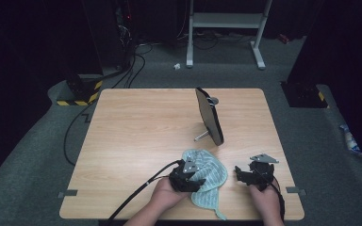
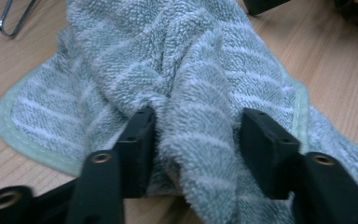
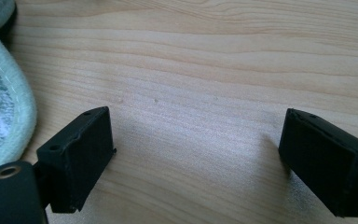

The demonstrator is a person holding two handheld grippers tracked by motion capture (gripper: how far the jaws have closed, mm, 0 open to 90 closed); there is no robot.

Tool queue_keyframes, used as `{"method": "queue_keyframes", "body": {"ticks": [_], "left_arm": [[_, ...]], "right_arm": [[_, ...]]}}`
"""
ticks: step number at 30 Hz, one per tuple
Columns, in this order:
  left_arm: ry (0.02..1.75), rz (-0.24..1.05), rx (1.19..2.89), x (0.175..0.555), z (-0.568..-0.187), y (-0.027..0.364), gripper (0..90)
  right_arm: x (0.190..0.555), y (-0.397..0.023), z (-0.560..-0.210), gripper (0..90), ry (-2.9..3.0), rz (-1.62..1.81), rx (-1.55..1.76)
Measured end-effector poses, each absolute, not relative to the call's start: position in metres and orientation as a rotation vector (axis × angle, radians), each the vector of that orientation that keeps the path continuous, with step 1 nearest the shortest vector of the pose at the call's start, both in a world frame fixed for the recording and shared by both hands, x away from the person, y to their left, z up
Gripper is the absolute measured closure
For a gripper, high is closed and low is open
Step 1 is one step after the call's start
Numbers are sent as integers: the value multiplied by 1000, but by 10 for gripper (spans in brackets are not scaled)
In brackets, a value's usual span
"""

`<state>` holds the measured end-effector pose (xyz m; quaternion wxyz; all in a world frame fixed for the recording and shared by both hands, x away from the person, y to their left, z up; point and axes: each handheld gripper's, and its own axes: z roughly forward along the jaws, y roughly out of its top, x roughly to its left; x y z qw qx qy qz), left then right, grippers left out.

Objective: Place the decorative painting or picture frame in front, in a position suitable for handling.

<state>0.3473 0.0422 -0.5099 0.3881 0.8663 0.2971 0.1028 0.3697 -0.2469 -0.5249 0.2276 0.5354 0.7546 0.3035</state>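
A pale green-grey striped towel (image 1: 211, 170) lies crumpled near the front edge of the wooden table (image 1: 136, 132). My left gripper (image 1: 198, 180) is down on the towel's left part. In the left gripper view a raised fold of the towel (image 2: 193, 70) fills the gap of my left gripper (image 2: 196, 135), and both black pads touch it. My right gripper (image 1: 243, 175) rests to the right of the towel, apart from it. The right gripper view has my right gripper (image 3: 196, 140) standing wide over bare wood, with the towel's hem (image 3: 0, 107) at the left edge.
A dark oval mirror (image 1: 209, 115) stands edge-on on a wire stand (image 2: 9, 23) behind the towel, mid-table. Cables trail off the table's front left. Beyond the table are grey carpet, a white frame (image 1: 226, 28) and dark equipment.
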Motion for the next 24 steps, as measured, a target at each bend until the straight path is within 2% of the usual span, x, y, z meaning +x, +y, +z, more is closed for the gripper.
{"method": "queue_keyframes", "body": {"ticks": [3,10,24], "left_arm": [[741,273,2214,346,-510,42,611],[698,291,2201,341,-511,42,740],[714,327,2053,337,-491,63,761]], "right_arm": [[370,-247,-525,98,2078,836,1474],[370,-247,-525,98,2083,837,1471],[369,-247,-525,98,2086,839,1467]]}}
